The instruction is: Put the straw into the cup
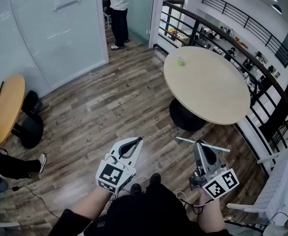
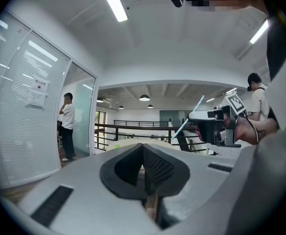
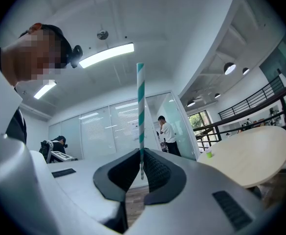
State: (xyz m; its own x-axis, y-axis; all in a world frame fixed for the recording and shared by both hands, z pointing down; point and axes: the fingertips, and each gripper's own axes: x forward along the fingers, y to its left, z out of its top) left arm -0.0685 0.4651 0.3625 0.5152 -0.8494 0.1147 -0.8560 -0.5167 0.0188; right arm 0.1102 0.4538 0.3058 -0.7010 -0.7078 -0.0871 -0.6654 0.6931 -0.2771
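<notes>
A round, pale surface (image 1: pixel 212 90) is standing on a dark base (image 1: pixel 183 116) over a wooden floor (image 1: pixel 109 102). A black railing (image 1: pixel 269 85) is curving close round the far and right sides of the surface. To the left of the surface, across the floor, a frosted glass wall (image 1: pixel 50 33) is running. A person (image 1: pixel 118 9) in a white top is standing beyond the surface's far-left side, beside that wall. Well to the left of the surface, a second wooden table (image 1: pixel 6 107) is showing at the edge of the head view. A stretch of floor is lying between the near edge of the surface and the two grippers.

The right gripper (image 1: pixel 199 142) is hanging on the near side of the surface, off it and over the floor, and is pointing toward it. Its jaws are pressing almost together on a thin white straw (image 1: pixel 205 145) with teal stripes. The straw is crossing the tips and sticking out to either side of them. In the right gripper view it is rising upright from between the pads. The left gripper (image 1: pixel 135 141) is hanging to the left of the surface's near edge, also over the floor. Its jaws are resting together with nothing between them.

A small green cup (image 1: pixel 181 61) is standing upright on the surface, near its far-left edge and well apart from the straw. It is showing too small to tell what is inside it.
</notes>
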